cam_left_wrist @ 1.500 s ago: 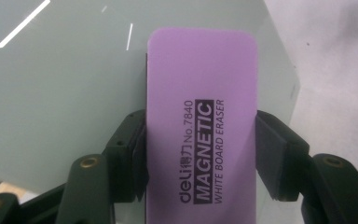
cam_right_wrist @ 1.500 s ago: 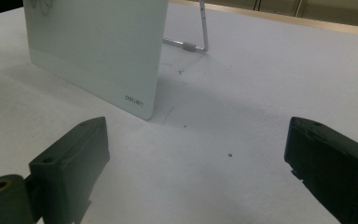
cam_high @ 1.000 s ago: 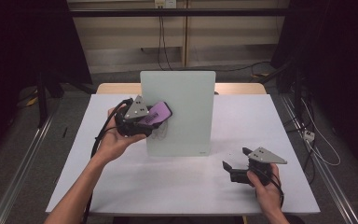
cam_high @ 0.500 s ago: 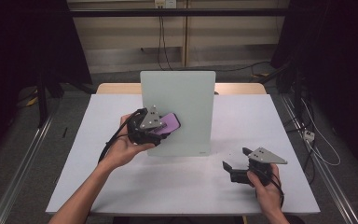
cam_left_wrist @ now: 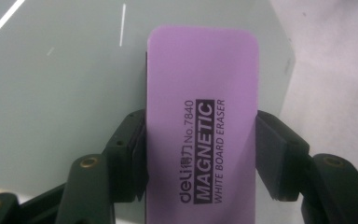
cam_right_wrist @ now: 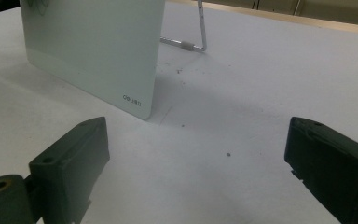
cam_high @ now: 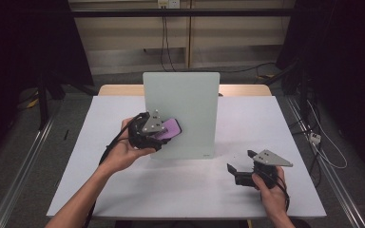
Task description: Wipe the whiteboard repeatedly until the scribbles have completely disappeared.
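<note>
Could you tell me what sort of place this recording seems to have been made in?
Probably a lab or recording studio: a white table stands alone on a grey floor, dark curtains hang at both sides, and cables run down the back wall.

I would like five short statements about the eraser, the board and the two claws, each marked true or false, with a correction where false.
1. The left claw is shut on the purple eraser. True.
2. The eraser is printed with the words MAGNETIC WHITE BOARD ERASER. True.
3. The right claw grips the bottom edge of the white board. False: its jaws stand open with nothing between them, apart from the board, over the white table.
4. The white board lies flat on the table. False: it stands upright, propped by a wire stand behind it.
5. In the high view, the eraser is in front of the left part of the board. True.
</note>
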### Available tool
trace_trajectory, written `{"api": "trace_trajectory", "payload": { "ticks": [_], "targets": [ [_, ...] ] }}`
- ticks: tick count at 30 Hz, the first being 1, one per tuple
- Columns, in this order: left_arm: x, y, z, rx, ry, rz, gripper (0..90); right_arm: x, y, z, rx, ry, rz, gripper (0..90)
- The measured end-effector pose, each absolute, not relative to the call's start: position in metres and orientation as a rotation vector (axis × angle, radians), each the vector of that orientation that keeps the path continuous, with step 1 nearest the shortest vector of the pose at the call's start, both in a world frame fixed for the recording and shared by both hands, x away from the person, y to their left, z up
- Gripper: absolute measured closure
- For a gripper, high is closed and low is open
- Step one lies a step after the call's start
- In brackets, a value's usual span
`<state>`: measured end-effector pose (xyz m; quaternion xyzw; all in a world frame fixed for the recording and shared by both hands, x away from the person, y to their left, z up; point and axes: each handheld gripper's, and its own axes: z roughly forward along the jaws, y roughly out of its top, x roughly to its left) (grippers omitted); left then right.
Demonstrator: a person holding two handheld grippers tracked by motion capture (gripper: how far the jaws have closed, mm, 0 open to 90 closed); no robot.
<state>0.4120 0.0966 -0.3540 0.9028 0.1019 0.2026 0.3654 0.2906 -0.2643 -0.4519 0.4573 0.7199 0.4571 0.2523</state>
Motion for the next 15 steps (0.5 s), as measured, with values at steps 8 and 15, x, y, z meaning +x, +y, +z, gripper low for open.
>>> {"api": "trace_trajectory", "payload": {
  "ticks": [8, 15],
  "targets": [
    [0.420, 0.118, -0.334, 2.232, 0.333, 0.560, 41.0, 0.291, -0.263, -0.452, 1.247, 1.960, 1.242, 6.9],
    [0.416, 0.117, -0.347, 2.286, 0.303, 0.547, 41.0, 0.291, -0.263, -0.452, 1.248, 1.959, 1.240, 6.8]
  ]
}}
